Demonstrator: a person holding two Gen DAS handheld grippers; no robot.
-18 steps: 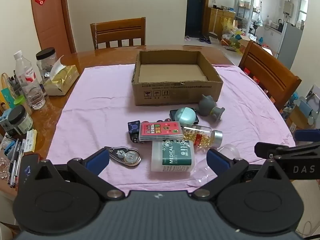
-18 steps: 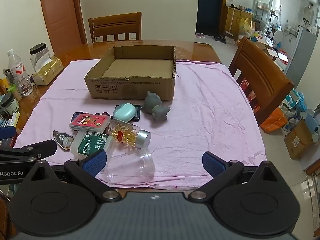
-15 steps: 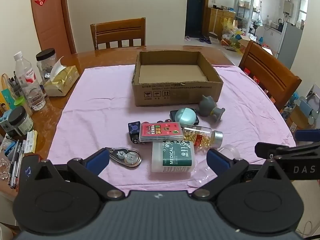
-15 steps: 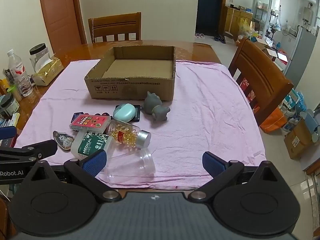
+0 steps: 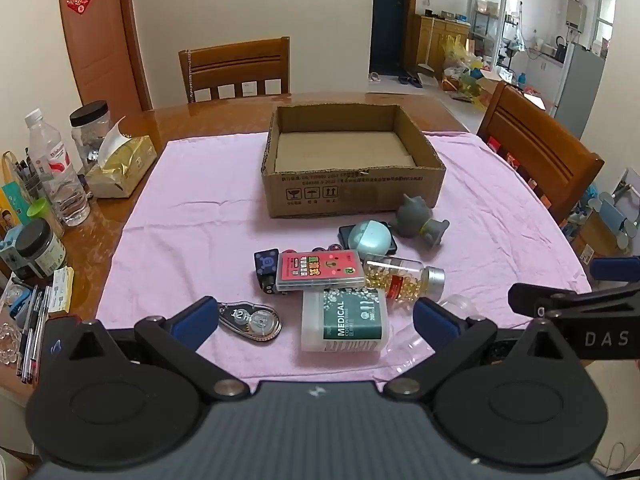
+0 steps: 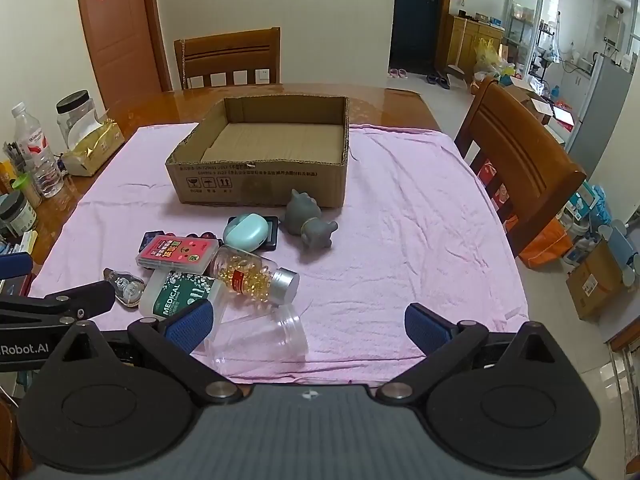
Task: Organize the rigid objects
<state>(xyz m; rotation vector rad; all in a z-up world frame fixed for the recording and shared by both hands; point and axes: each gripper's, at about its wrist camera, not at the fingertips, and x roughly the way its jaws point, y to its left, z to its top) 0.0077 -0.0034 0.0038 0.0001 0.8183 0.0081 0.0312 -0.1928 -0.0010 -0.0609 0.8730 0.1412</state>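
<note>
An open cardboard box [image 5: 352, 192] [image 6: 260, 186] stands mid-table on a pink cloth [image 5: 192, 208]. In front of it lie a grey toy [image 5: 418, 222], a mint case [image 5: 370, 236], a pink card box [image 5: 320, 270], a capsule bottle [image 5: 402, 276], a white "MEDICAL" box [image 5: 344, 320], a correction tape [image 5: 250, 320] and a clear cup [image 6: 260, 340]. My left gripper [image 5: 316, 320] is open and empty, low at the near edge over the MEDICAL box. My right gripper [image 6: 308, 324] is open and empty, with the clear cup between its fingers' line.
Along the left table edge stand a water bottle [image 5: 56, 168], jars [image 5: 90, 128], a tissue box [image 5: 120, 164] and pens [image 5: 30, 340]. Wooden chairs stand at the far side [image 5: 236, 70] and the right side [image 5: 536, 152].
Both grippers have barely moved; the objects keep their places. Both stay open.
</note>
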